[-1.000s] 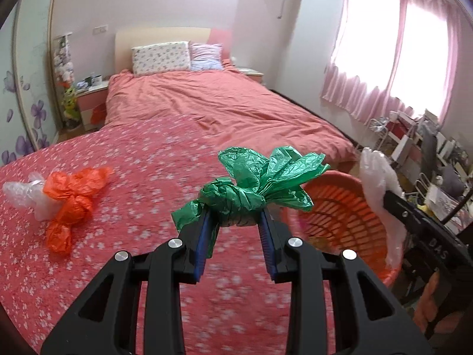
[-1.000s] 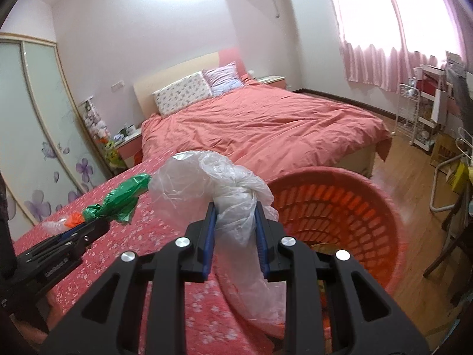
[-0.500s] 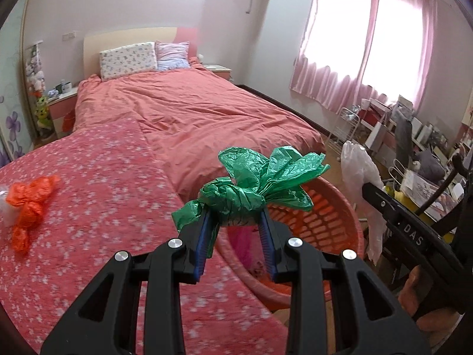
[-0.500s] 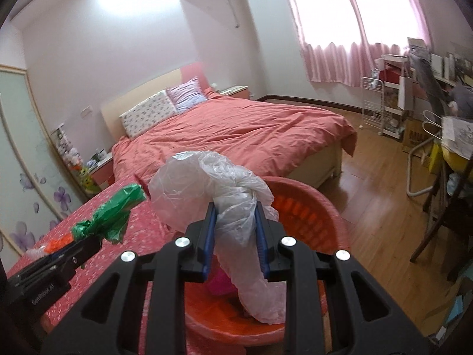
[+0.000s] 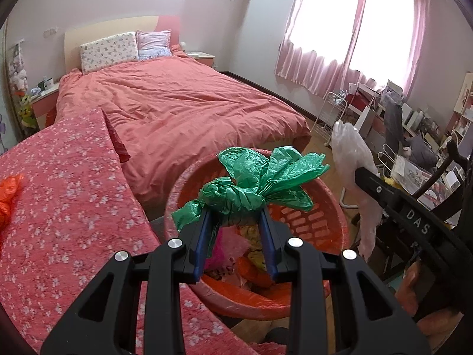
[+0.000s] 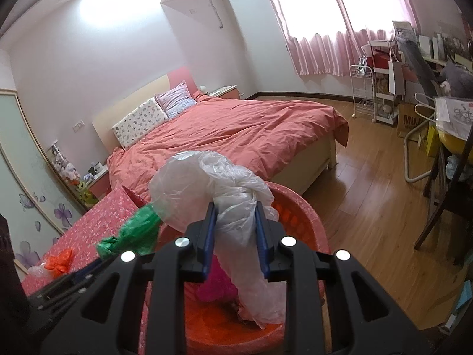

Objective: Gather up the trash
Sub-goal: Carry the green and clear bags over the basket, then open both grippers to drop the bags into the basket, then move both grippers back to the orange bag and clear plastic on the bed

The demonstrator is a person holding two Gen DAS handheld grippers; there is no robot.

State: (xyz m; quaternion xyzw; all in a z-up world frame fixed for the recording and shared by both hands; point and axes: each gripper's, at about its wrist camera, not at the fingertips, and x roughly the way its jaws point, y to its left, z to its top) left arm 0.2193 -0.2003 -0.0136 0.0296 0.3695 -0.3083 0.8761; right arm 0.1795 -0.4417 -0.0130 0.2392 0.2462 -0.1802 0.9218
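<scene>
Right wrist: clear plastic bag (image 6: 236, 207) hangs lengthwise down into orange basket (image 6: 307, 222).

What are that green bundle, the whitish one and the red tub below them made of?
Green bundle: thin glossy plastic film, crinkled and knotted. Whitish bundle: translucent plastic film, light shows through. Red tub: apparently rigid moulded plastic, with slotted walls.
</scene>
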